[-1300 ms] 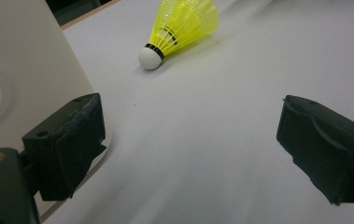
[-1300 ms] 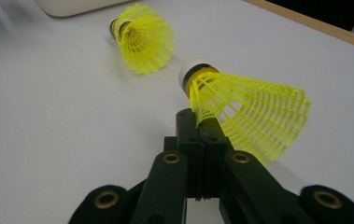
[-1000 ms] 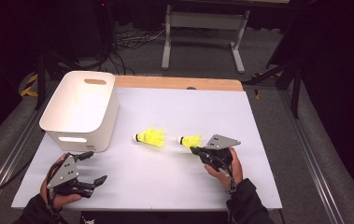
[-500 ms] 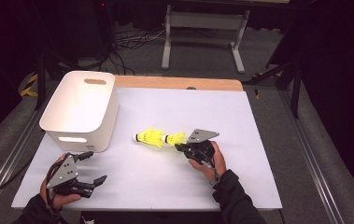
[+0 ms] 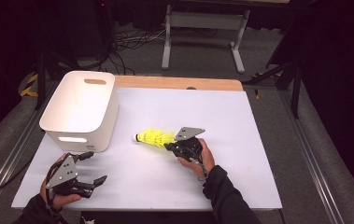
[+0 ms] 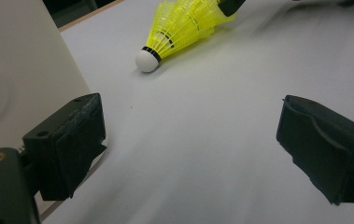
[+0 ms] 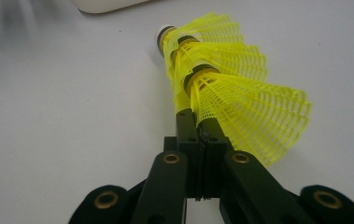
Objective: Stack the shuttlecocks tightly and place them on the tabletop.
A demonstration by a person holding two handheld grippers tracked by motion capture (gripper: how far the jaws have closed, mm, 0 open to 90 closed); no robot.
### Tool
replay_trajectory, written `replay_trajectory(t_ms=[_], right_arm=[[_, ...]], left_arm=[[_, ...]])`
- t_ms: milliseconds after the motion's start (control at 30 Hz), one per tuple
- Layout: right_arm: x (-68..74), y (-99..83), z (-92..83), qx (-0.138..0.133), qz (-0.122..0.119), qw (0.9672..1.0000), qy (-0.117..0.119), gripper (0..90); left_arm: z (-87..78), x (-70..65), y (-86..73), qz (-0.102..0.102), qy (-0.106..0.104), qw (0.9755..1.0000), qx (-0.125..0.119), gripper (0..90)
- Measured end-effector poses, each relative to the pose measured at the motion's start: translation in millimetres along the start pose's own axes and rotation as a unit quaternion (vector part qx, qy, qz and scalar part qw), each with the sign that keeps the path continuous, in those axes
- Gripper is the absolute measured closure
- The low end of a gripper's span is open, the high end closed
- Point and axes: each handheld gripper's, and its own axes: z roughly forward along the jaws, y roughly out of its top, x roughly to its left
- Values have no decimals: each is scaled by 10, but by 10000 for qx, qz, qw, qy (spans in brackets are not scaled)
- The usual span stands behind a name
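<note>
A stack of nested yellow shuttlecocks [image 5: 153,137] lies on the white table sheet, its white cork pointing left toward the bin. My right gripper [image 5: 169,145] comes in from the right and is shut on the mesh skirt of the rearmost shuttlecock [image 7: 230,79]. In the right gripper view its jaws [image 7: 195,116] press together on the skirt's edge. My left gripper [image 5: 97,166] rests at the near left, open with nothing between its jaws. In the left gripper view [image 6: 191,140] the shuttlecock stack [image 6: 184,25] lies well ahead.
A white plastic bin [image 5: 81,107] with handle slots stands at the left, just beyond my left gripper; its wall [image 6: 16,56] is close on that gripper's left. The white sheet [image 5: 240,121] ends at a wooden strip [image 5: 179,83] at the far edge.
My right gripper has moved left with its shuttlecock and slid it onto the shuttlecock lying on the table. The left gripper has stayed put.
</note>
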Motion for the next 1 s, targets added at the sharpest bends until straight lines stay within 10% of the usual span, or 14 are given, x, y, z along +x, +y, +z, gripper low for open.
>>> replay_trajectory(t_ms=[567,1000], right_arm=[[67,87,106,53,-82,9998,193,885],[49,53,178,239,36,9996,122,702]], left_arm=[[13,-6,-2,33,-70,10000,14,94],[20,-10,-3,55,-83,9999,46,94]])
